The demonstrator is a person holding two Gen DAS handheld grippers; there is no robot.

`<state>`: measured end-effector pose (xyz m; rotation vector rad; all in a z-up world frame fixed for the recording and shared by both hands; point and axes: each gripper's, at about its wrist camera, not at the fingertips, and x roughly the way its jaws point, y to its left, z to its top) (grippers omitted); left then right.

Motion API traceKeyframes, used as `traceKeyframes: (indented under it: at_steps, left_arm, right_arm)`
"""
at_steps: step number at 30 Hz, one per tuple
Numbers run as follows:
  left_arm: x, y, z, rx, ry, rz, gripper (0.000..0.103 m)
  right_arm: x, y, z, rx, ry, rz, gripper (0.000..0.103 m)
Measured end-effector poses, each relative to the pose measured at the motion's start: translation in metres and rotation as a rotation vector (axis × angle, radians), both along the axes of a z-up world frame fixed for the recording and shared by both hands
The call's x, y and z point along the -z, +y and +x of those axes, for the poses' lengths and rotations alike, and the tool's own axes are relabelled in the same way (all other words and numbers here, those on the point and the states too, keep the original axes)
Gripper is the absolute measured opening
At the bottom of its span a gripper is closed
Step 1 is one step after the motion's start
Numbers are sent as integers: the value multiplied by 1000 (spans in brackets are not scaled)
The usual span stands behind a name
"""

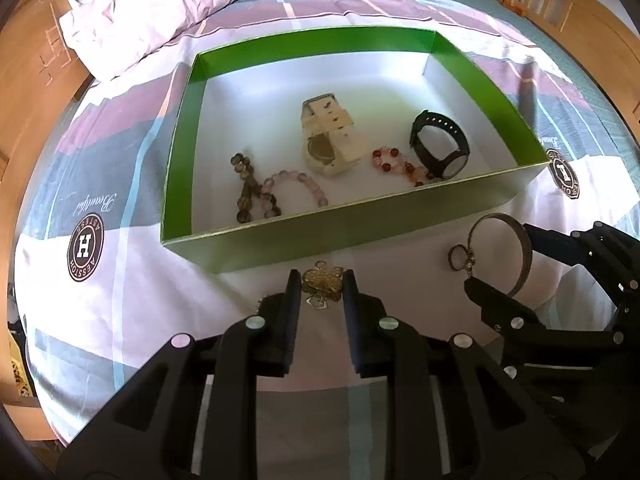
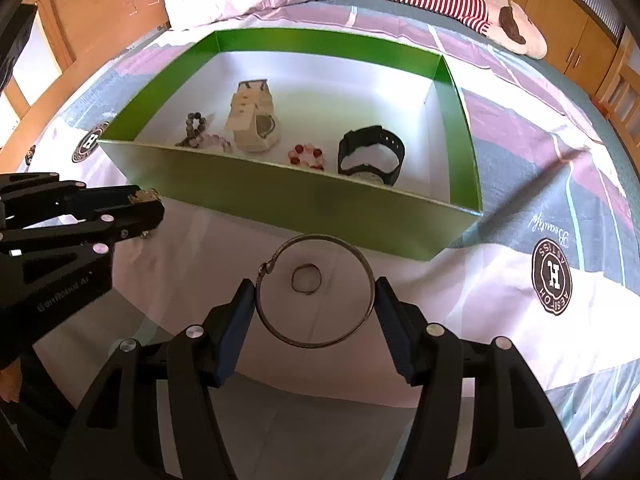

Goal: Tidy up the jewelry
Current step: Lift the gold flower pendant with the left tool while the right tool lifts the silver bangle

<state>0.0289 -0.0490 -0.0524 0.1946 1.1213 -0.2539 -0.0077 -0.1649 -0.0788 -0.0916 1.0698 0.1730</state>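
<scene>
Two grippers work side by side in front of a green-walled box (image 1: 344, 236) that sits on a patterned bedsheet (image 1: 120, 184), and each has its own piece of jewelry. The left gripper (image 1: 321, 289) has its fingers drawn close together and pinches a gold filigree brooch (image 1: 322, 280) at the tips, just short of the box's near wall; judging by that position, the brooch is about to be carried over the wall. The right gripper (image 2: 316, 300) stands half spread with its blue pads against the two sides of a thin metal bangle (image 2: 316, 290), so the hoop is gripped across its width, the only way to get hold of so thin a band. Inside the hoop a small ring (image 2: 306, 278) lies on the sheet, not held by anything. The box already holds a cream watch (image 1: 332, 136), a black watch (image 1: 442, 148), a red bead bracelet (image 1: 394, 164), a pale pink bead bracelet (image 1: 298, 188) and a dark bead bracelet (image 1: 246, 184), spread along the near side of its white floor with room left behind them.
</scene>
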Motion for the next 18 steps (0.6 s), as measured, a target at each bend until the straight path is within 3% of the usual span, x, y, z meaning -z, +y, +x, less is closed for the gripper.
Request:
traceKeyframes:
  at_steps: [18]
  left_arm:
    - [3, 0, -1, 4, 4, 2, 21]
  right_arm:
    - [3, 5, -2, -13, 8, -8, 61]
